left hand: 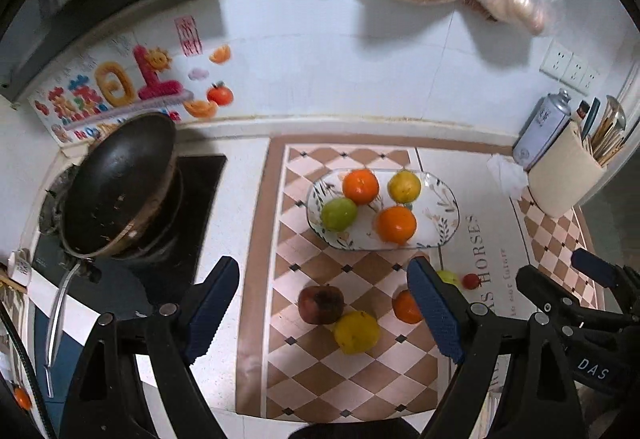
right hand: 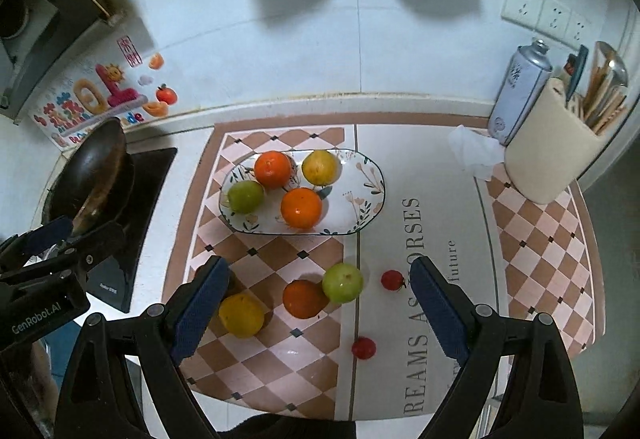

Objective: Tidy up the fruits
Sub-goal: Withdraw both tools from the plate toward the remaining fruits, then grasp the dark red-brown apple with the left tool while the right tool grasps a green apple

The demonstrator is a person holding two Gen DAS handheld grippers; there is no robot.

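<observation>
Hovering, jaws apart and empty: left gripper [left hand: 326, 313], right gripper [right hand: 320, 309]. Oval floral ceramic plate [right hand: 368, 175], checkered mat's [right hand: 540, 239] far edge, holds four fruits. Loose round yellow lemon [right hand: 241, 315] near front edge; advise centring fingers before closing.

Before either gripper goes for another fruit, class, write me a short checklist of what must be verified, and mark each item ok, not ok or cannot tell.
1. Left gripper open and empty: ok.
2. Right gripper open and empty: ok.
3. Plate has free room: ok, its right end is bare beside two oranges, a green fruit and a yellow fruit.
4. Loose fruit in sight on the mat: ok; yellow fruit, orange, green fruit, dark red fruit, two small red fruits.
5. Loose orange and green fruit apart: not ok, they look touching.
6. All fruit sorted: not ok.
</observation>
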